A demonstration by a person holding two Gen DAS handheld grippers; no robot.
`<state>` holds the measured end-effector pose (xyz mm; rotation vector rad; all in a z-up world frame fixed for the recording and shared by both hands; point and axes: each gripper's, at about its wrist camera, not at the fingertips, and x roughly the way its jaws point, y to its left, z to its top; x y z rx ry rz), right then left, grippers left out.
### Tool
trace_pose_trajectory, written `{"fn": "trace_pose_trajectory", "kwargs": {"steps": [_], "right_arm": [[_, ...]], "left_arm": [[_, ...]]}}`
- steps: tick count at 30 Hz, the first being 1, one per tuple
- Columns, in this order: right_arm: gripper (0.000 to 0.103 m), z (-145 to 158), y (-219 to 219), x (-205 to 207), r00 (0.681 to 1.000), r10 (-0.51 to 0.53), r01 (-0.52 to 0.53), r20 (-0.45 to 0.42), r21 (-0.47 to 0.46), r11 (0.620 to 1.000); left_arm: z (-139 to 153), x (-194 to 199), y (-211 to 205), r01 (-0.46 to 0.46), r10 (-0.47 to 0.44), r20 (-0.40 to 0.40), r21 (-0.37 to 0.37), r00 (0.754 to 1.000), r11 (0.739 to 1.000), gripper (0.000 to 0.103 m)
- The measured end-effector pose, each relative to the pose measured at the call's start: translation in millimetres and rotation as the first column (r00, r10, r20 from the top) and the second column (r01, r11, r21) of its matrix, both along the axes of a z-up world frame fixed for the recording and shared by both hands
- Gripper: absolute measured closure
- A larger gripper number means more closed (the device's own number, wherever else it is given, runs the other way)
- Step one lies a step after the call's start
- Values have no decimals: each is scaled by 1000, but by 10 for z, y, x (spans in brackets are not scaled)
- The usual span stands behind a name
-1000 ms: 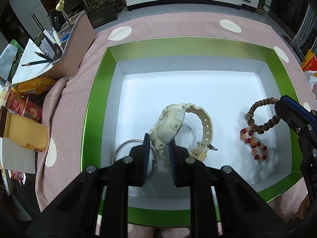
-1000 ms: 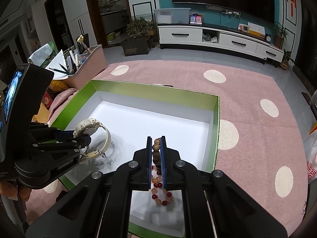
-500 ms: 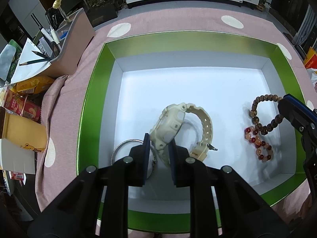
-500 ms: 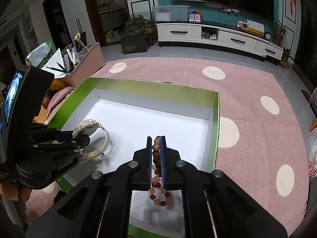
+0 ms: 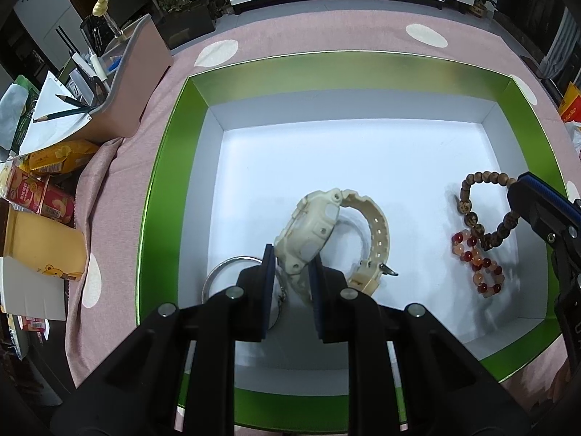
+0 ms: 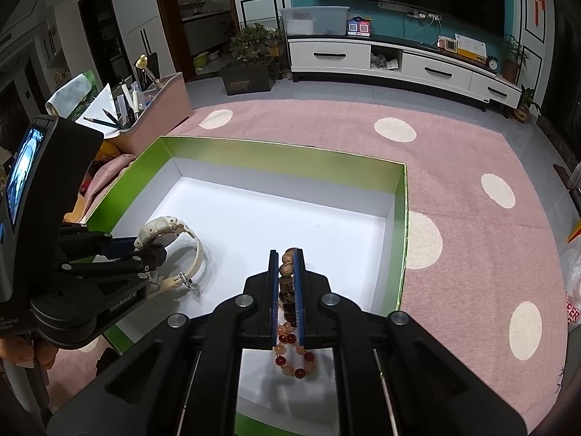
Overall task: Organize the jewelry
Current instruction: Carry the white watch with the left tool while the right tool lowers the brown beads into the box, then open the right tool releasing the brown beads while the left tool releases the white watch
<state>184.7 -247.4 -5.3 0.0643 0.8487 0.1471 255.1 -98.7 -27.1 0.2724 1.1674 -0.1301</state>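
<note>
Green box (image 5: pixel 163 167): bangle (image 5: pixel 225 272) seen only by left cam, w/ watch (image 5: pixel 312 229).

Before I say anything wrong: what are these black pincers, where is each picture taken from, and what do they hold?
No robot here: a person holds one black two-finger tool in each hand, with a camera on each looking along the fingers. The left tool is shut on a cream watch. The right tool is shut on a brown bead bracelet. Both reach into a green box with a white floor. A red bead bracelet and a silver bangle lie in it.
</note>
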Motion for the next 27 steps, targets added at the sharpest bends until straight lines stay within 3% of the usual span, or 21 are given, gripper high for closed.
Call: {"fn": "trace_pose_trajectory", "kwargs": {"steps": [27], "right_arm": [[95,-3,-76,-13,1000,-21,21,-7,19,1000]], "left_arm": [[34,13,12,4,-4,15,11,1000,1000,82]]}}
